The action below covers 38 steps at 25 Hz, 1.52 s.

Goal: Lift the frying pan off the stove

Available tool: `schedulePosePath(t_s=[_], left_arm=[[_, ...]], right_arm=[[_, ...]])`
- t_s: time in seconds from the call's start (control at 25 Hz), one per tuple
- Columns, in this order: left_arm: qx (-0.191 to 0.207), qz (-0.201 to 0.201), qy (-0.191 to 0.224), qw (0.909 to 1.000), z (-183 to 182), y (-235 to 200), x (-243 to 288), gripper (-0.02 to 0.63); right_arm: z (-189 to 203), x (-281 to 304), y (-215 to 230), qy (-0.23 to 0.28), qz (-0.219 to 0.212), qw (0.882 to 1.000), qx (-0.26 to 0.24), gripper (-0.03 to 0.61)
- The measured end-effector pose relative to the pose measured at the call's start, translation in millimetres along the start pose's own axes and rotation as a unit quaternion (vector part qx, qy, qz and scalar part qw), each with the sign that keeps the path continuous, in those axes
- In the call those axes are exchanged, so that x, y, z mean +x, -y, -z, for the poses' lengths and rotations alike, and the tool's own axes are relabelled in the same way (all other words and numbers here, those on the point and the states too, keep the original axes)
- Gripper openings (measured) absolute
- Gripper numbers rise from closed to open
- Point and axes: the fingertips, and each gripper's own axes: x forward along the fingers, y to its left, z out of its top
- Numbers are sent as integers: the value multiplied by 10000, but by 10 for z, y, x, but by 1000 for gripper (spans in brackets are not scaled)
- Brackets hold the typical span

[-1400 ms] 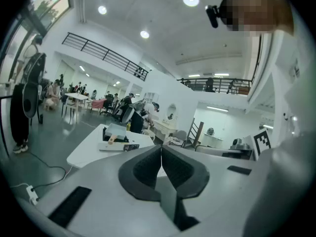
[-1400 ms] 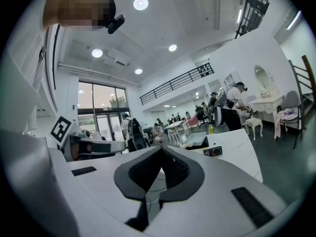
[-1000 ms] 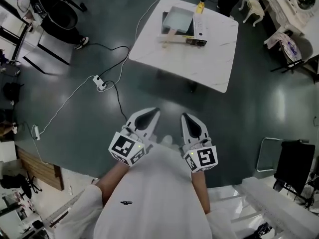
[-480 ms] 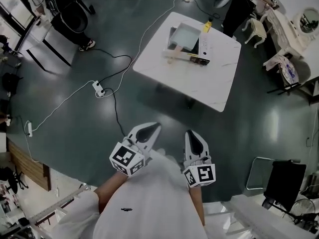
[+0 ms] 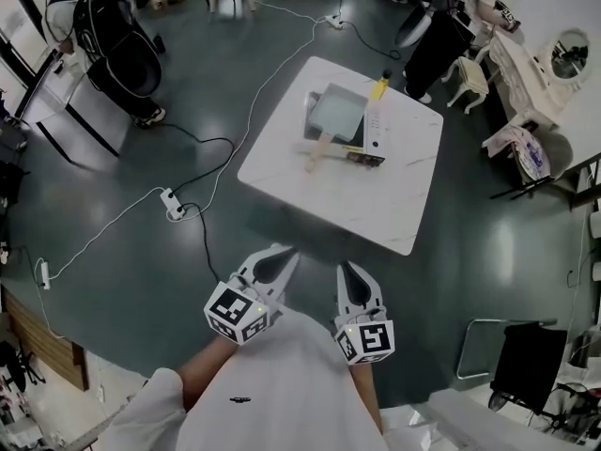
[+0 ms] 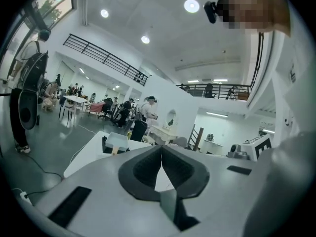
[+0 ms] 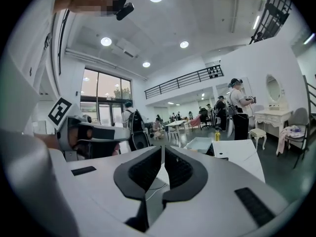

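A square grey frying pan (image 5: 334, 113) with a wooden handle (image 5: 316, 152) sits on a portable stove (image 5: 373, 132) on a white marble table (image 5: 376, 205), far ahead of me. My left gripper (image 5: 285, 256) and right gripper (image 5: 346, 272) are held close to my chest over the dark floor, well short of the table. Both are shut with nothing between the jaws. The left gripper view shows its jaws (image 6: 161, 150) meeting, with the pan (image 6: 118, 142) small in the distance. In the right gripper view the jaws (image 7: 163, 152) stand together and the pan (image 7: 200, 143) lies beyond them.
A yellow bottle (image 5: 378, 89) stands at the stove's far end. A power strip (image 5: 171, 205) and cables trail over the floor to the left. A black stroller (image 5: 113, 45) is at far left, a white stool (image 5: 470, 78) and a dressing table (image 5: 549, 59) at right, and a black chair (image 5: 521, 365) at lower right.
The table with the pan has slid lower in the head view. Both grippers stay shut and sit a little lower in frame, still by my chest.
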Motion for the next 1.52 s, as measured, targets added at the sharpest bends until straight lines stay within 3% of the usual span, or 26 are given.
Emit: schedulePosePath(t_s=[0.36,0.72,0.96,1.2,1.52], left_arm=[[86,216,-19,9997,-585,-847,687,5],[-236,504,-178,9983,-792,-1518,1178,5],[-235,648,-302,9972,-854,-1962,1404,5],[-347,765,-419,9956,-884,-2198,1526,5],[-863,866,-525,9911,-759,-2235,1620,5]], right_arm=[[-431,1011,398,-26,181,9996,-215,2],[-570,1896,588,-37,327,9994,-82,2],[-586,2341,643,-56,430,9991,22,2],[-588,2559,652,-143,524,9985,45,2],[-510,2594,693,-340,516,9981,79,2]])
